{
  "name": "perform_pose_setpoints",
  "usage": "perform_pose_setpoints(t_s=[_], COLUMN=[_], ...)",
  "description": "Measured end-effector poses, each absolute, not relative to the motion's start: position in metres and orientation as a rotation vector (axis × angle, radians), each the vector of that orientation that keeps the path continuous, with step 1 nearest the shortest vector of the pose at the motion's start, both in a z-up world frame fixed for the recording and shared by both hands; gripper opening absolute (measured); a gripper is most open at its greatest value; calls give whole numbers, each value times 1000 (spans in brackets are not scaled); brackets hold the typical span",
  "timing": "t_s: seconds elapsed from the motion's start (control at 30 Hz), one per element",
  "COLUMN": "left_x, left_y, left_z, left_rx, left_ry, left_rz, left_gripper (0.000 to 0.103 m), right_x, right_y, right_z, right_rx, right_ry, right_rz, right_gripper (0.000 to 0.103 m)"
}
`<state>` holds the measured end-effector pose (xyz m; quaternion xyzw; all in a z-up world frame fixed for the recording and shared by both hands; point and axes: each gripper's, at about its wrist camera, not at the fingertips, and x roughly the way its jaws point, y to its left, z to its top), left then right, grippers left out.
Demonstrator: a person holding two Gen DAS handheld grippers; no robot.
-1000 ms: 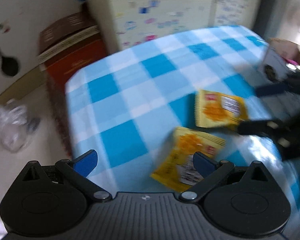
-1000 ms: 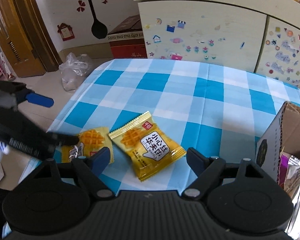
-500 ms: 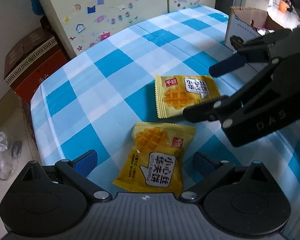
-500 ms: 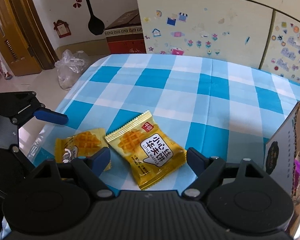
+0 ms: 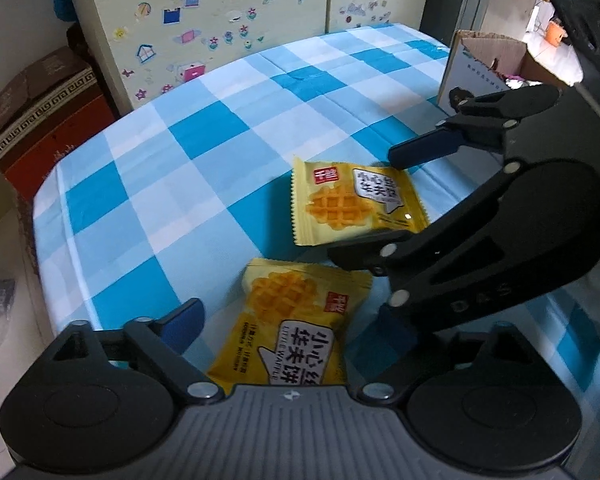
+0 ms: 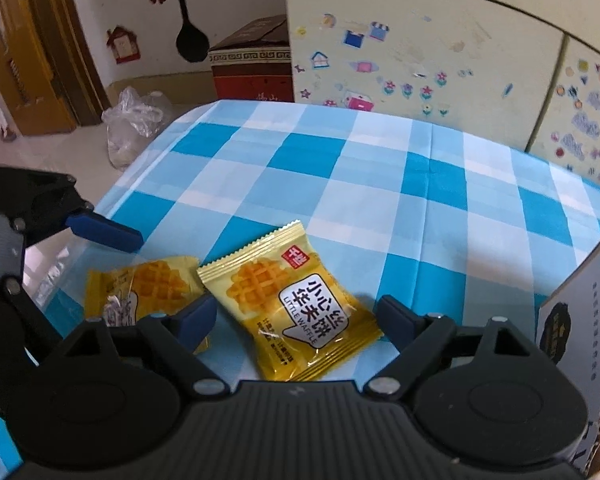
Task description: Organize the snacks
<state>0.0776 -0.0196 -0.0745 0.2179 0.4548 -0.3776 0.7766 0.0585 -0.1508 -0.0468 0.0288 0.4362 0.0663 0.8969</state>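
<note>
Two yellow waffle snack packets lie on the blue checked tablecloth (image 5: 204,152). The near packet (image 5: 292,332) lies between the fingers of my open left gripper (image 5: 288,316); it shows at the left in the right wrist view (image 6: 140,288). The far packet (image 5: 352,204) lies between the fingers of my open right gripper (image 6: 296,316), where it shows large (image 6: 292,304). The right gripper (image 5: 380,204) straddles the far packet in the left wrist view. The left gripper's blue finger (image 6: 104,232) reaches in from the left. Neither gripper holds anything.
An open cardboard box (image 5: 488,64) with snacks inside stands at the table's right side, also at the right edge (image 6: 572,320). A stickered cabinet (image 6: 420,48) stands behind the table. A red-brown carton (image 5: 40,112) and a plastic bag (image 6: 132,124) sit on the floor.
My left gripper swung over the table and closed in on the near packet. My right gripper moved forward and lower, so the far packet now lies between its fingers.
</note>
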Motion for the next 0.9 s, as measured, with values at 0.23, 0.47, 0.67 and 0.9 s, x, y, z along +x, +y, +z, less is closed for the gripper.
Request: perform_pose_setpoints(t_s=[0.23,0.47,0.67,0.9], left_x=[74,68,60,70], left_y=[-24,-17,-16,-9], left_z=[-69,-65,-65,-70], left_rx=[438,432,459,420], left_ry=[997,1004,986,1026], left_rz=[-812,-731,-726,-701], left_gripper=[65,59,61,80], right_x=[53,46,41,50], right_y=[-146,-154,-169,-170], right_z=[-36,-20,-20,-26], right_rx=[46,134,230,230], right_ry=[875,842,842,864], right_rz=[158,174,175,180], right_gripper=[52,28,41,84])
